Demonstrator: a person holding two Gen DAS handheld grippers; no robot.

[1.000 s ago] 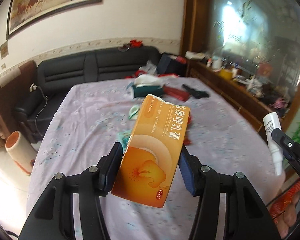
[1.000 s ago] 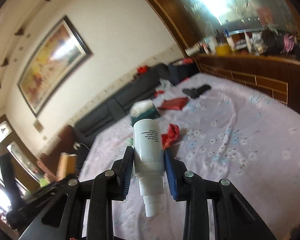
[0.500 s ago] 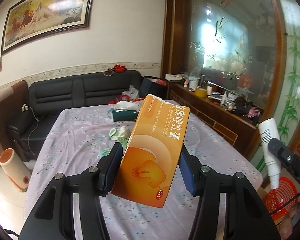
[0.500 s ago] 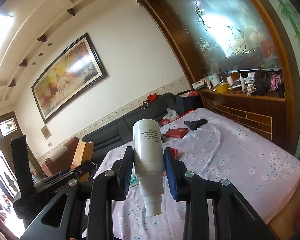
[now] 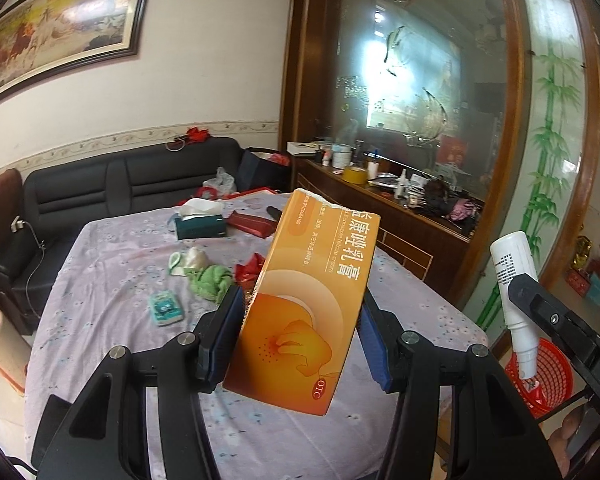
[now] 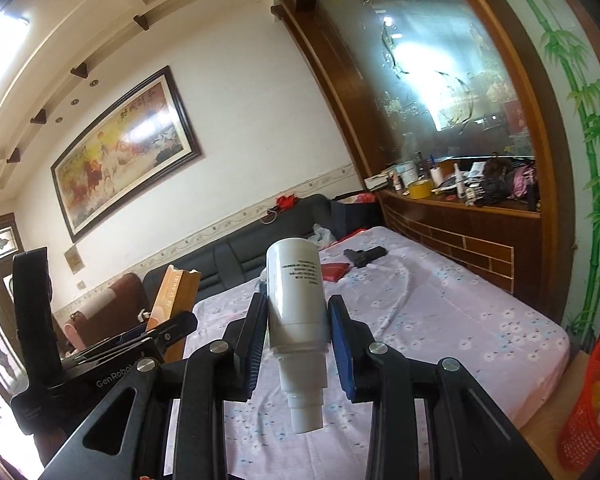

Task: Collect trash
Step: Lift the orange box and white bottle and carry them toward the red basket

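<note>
Now left gripper (image 5: 300, 332) clamps orange box (image 5: 304, 304); right gripper (image 6: 298, 344) clamps white bottle (image 6: 296, 300).

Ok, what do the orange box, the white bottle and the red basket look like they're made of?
Orange box: printed cardboard, apparently; slightly glossy, flat faces, torn top edge. White bottle: probably plastic; smooth, matte, opaque, with stepped neck. Red basket: likely moulded plastic; uniform open mesh.
</note>
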